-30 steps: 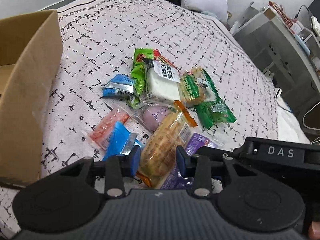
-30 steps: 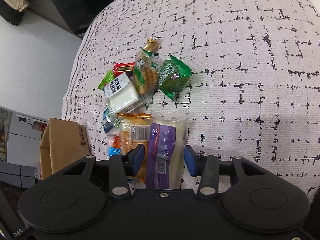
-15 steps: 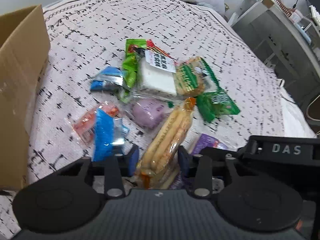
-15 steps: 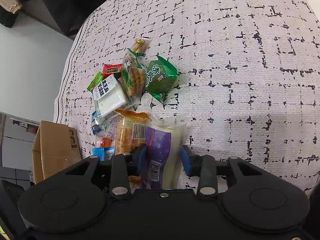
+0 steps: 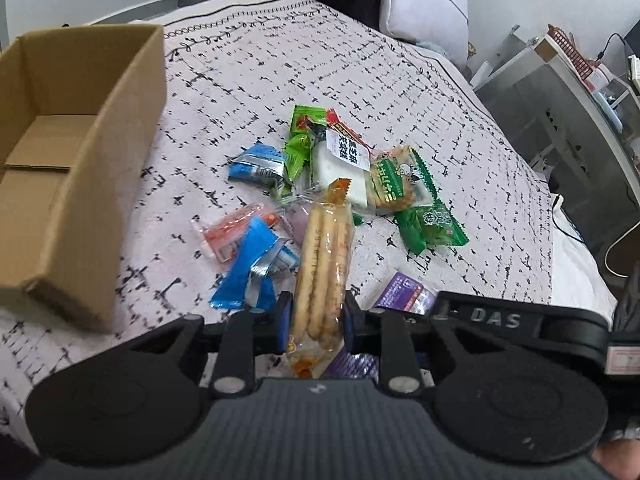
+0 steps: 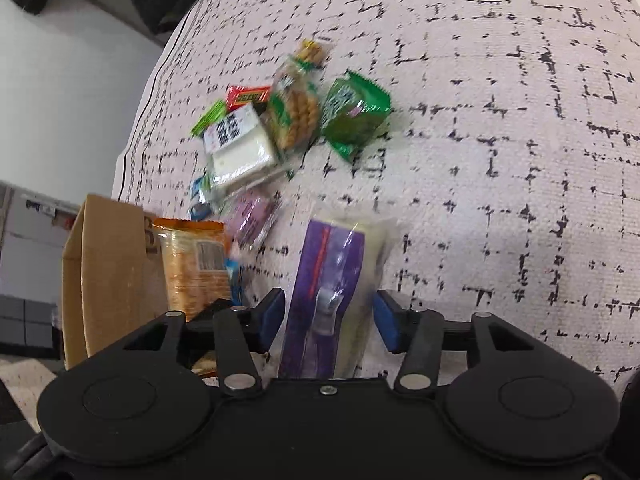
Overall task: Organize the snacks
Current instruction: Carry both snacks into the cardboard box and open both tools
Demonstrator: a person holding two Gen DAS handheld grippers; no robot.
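My left gripper [image 5: 314,322] is shut on a long orange pack of biscuit sticks [image 5: 326,264] and holds it above the bed. My right gripper [image 6: 328,314] has its jaws around a purple and white snack pack [image 6: 330,280]; the pads stand slightly off its sides. The same purple pack [image 5: 404,294] shows under the right gripper in the left wrist view. The orange pack [image 6: 196,264] shows at the left in the right wrist view. A pile of snacks [image 5: 352,172] lies on the bedspread. An open cardboard box [image 5: 76,168] stands at the left.
Blue wrappers [image 5: 252,268], a pink pack [image 5: 232,232], a green packet [image 5: 430,226] and a white block snack [image 6: 240,148] lie in the pile. A pillow [image 5: 424,4] sits at the bed's head. A white desk [image 5: 576,92] stands on the right. The bed edge [image 6: 148,92] drops to the floor.
My left gripper closed on the orange biscuit pack and lifted it, drawing back so the box interior shows. My right gripper rose with the purple pack between its jaws.
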